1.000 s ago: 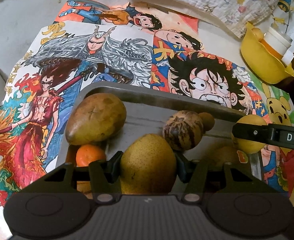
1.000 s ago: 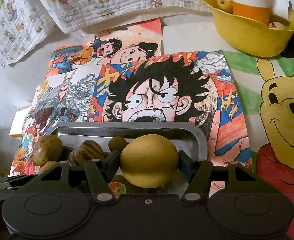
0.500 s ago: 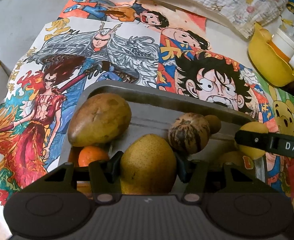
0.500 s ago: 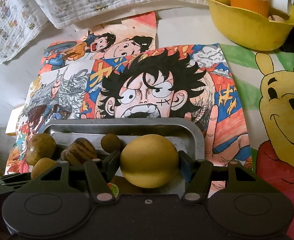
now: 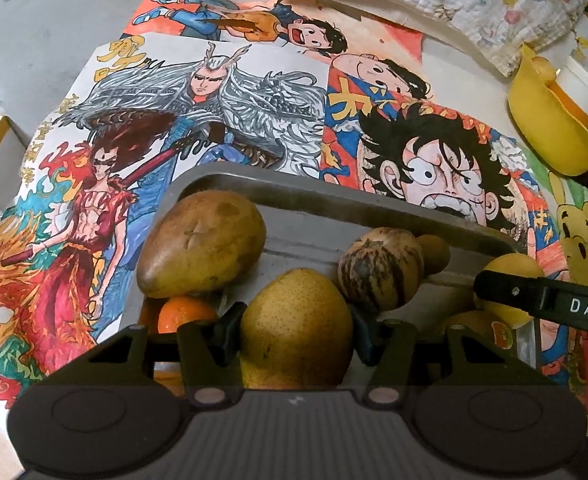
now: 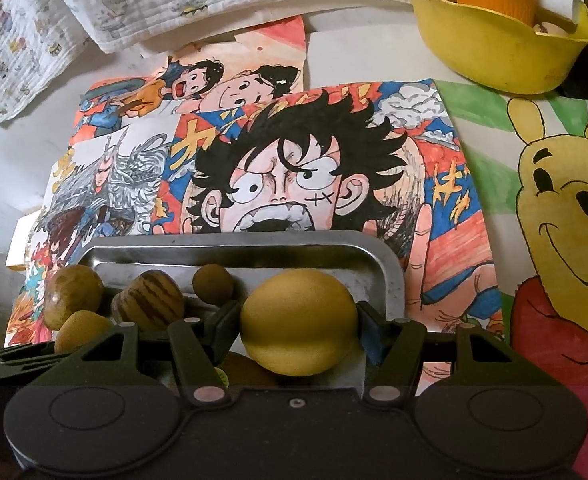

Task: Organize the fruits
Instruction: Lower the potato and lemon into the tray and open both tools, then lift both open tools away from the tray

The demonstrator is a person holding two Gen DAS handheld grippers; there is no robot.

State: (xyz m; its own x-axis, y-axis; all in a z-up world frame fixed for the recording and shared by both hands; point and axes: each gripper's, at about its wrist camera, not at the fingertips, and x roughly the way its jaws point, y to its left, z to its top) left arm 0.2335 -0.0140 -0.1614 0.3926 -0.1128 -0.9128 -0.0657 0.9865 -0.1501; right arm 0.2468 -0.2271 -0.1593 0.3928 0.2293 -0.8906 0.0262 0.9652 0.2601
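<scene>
Holding almost exactly as a second ago on both sides: same fruit between each pair of jaws, same half-wide gap, only a slight drift in how the drawings and the yellow bowl [image 5: 546, 136] sit in the two wrist views. Means, as a judgement, no fruit sorted in that second; both picks made, both carries not yet begun or only just starting.

Left gripper [image 5: 296, 320]: jaws at a middling width, pads [image 5: 230, 328] pressed against the flanks of a speckled yellow-green pear [image 5: 296, 328], so clamped on it. Sits over the near middle of the metal tray [image 5: 334, 196], with a mango [image 5: 202, 244] toward the tray's far left corner, a tangerine [image 5: 186, 314] just beside the left jaw, and a striped brown fruit [image 5: 380, 268] and a small brown round fruit [image 5: 434, 254] close on the right. Cannot tell whether the pear is off the tray floor or resting on it.

Right gripper [image 6: 298, 322]: jaws a touch wider, closed on a round yellow fruit [image 6: 298, 324], kind not certain. Hangs near the tray's far right corner [image 6: 390, 272], apparently raised above a stickered fruit [image 6: 246, 372] half hidden beneath.

Looks like a tight spot for lifting on the left side, with neighbours touching or nearly touching the pear.
</scene>
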